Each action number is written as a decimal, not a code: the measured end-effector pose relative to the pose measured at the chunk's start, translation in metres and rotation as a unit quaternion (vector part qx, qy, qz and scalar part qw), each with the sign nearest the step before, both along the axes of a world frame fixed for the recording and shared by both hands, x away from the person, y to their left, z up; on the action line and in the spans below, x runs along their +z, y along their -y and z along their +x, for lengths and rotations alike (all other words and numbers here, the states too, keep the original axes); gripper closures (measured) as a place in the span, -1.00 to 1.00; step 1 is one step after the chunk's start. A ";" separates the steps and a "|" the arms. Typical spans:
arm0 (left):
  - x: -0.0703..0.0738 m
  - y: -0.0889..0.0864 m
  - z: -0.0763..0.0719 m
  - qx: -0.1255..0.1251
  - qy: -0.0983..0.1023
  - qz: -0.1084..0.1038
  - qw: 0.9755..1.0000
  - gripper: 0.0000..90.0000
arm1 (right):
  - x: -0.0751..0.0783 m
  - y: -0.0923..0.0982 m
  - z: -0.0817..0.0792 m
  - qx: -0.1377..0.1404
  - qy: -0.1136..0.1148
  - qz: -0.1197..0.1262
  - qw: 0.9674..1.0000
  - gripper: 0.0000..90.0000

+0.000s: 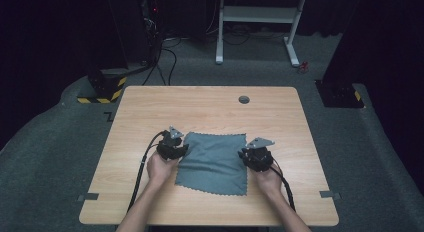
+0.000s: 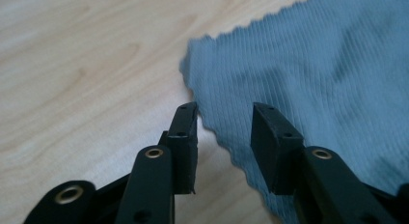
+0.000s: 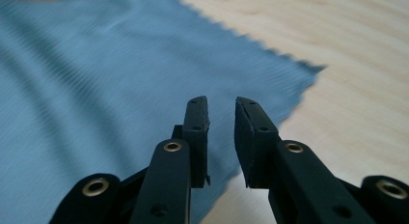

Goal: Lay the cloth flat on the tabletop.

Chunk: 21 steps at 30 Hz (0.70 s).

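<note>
Two forearms come in over the near edge of the wooden table [image 1: 210,104], each hand carrying a black gripper with a cable trailing back toward the person. Between them a grey-blue cloth [image 1: 214,162] with a scalloped edge lies flat on the near middle of the tabletop. At its left edge sits the left gripper [image 1: 181,150]; from that gripper's own view its jaws stand partly apart with an empty gap, one pad over bare wood and the other over the cloth [image 2: 308,64], whose zigzag hem runs between them; nothing is pinched. At the right edge sits the right gripper [image 1: 246,156], its jaws parted by a narrower gap and gripping nothing, poised above the cloth [image 3: 120,64] close to one of its corners. Farther back on the table, near the far edge, is a small round grey grommet [image 1: 244,99]. Beyond lie dark carpet, a white desk frame [image 1: 257,22] and black cables.
</note>
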State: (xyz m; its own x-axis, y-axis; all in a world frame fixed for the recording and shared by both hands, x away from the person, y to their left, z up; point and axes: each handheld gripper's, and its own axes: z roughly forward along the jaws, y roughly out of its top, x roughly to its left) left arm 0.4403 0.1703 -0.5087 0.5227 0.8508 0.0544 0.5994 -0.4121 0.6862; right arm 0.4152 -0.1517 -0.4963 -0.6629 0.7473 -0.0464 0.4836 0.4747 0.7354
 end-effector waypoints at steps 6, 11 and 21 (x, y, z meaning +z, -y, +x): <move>-0.005 0.004 0.003 0.000 -0.009 -0.012 1.000 0.54 | -0.013 -0.003 -0.023 0.026 -0.017 -0.012 0.999 0.67; -0.004 0.006 0.005 -0.014 -0.009 0.000 1.000 0.96 | -0.020 -0.003 -0.023 0.037 -0.020 -0.024 0.999 0.94; 0.006 0.002 -0.004 -0.002 0.008 -0.025 1.000 0.61 | -0.018 0.003 -0.017 0.024 -0.020 -0.023 0.999 0.72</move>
